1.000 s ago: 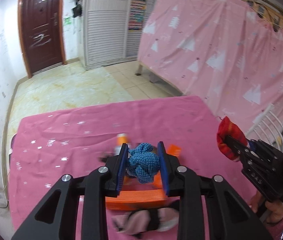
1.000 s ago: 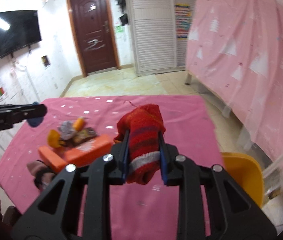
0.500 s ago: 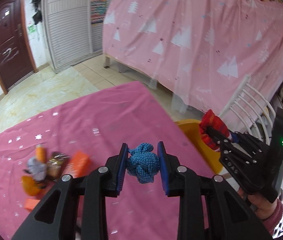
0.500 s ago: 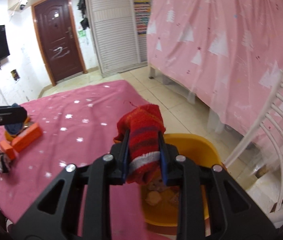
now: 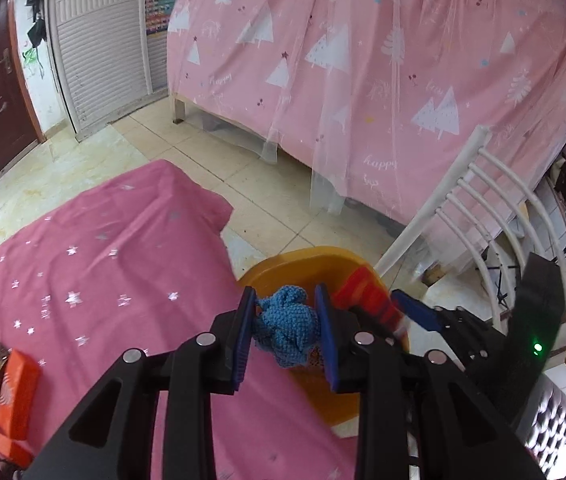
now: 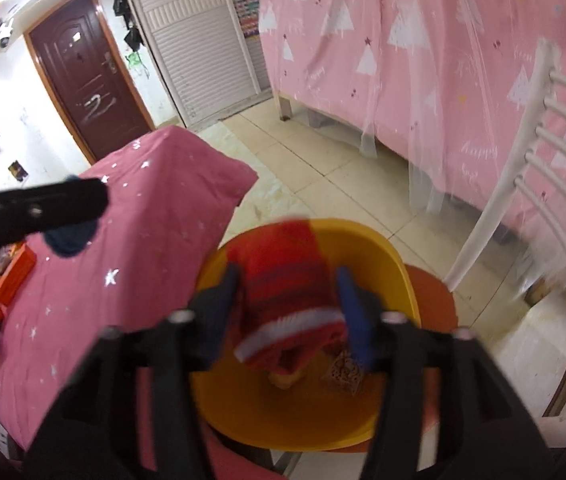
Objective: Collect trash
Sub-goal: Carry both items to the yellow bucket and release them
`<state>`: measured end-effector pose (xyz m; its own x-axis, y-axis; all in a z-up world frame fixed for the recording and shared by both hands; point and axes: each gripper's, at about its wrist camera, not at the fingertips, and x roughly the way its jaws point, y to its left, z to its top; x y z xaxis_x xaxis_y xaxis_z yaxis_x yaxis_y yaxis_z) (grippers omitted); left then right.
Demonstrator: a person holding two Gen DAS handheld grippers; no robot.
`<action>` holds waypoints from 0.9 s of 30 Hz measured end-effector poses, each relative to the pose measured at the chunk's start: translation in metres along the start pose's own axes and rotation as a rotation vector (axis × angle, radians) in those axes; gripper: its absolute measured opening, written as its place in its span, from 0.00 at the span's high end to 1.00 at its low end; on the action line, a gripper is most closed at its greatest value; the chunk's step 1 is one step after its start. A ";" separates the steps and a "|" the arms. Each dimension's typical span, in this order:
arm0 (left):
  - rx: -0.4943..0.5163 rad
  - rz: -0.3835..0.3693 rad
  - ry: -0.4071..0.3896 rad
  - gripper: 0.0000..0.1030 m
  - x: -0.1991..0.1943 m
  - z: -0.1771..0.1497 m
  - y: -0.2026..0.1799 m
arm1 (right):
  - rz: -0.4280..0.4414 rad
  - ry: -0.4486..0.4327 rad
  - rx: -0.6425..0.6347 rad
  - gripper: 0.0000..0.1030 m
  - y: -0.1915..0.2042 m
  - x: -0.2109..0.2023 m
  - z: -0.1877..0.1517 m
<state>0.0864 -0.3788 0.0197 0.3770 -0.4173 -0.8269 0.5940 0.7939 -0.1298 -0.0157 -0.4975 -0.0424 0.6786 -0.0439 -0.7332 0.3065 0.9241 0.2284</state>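
Pinching a blue knitted ball between its pads, the left gripper hangs at the edge of a yellow bin, with an orange box at 8 o'clock on the pink starred tablecloth. The right wrist view alone shows the bin's inside: the right gripper, jaws opening, has a red striped sock blurred between them above scraps. A white chair stands at 3 o'clock, a pink curtain behind.

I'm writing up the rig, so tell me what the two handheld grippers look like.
Both the left gripper and right gripper have matte black angular frames with triangular cutouts, silver round bolts and blue finger pads. The right one's body carries a small green light.
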 end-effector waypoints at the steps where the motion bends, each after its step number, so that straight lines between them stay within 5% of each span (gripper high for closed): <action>1: -0.007 0.009 0.007 0.74 0.006 0.002 -0.001 | 0.000 0.002 0.005 0.45 -0.001 0.001 -0.001; 5: -0.051 -0.011 0.012 0.43 0.011 0.007 0.003 | 0.000 -0.005 0.013 0.45 -0.004 -0.003 -0.001; 19: -0.068 0.009 -0.044 0.43 -0.017 0.006 0.013 | 0.016 -0.055 -0.034 0.39 0.022 -0.022 0.003; 27: -0.083 0.032 -0.083 0.42 -0.059 -0.002 0.045 | 0.076 -0.115 -0.091 0.25 0.058 -0.047 0.005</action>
<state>0.0895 -0.3172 0.0613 0.4546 -0.4238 -0.7834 0.5208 0.8400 -0.1522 -0.0269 -0.4438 0.0086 0.7709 -0.0111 -0.6368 0.1934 0.9567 0.2175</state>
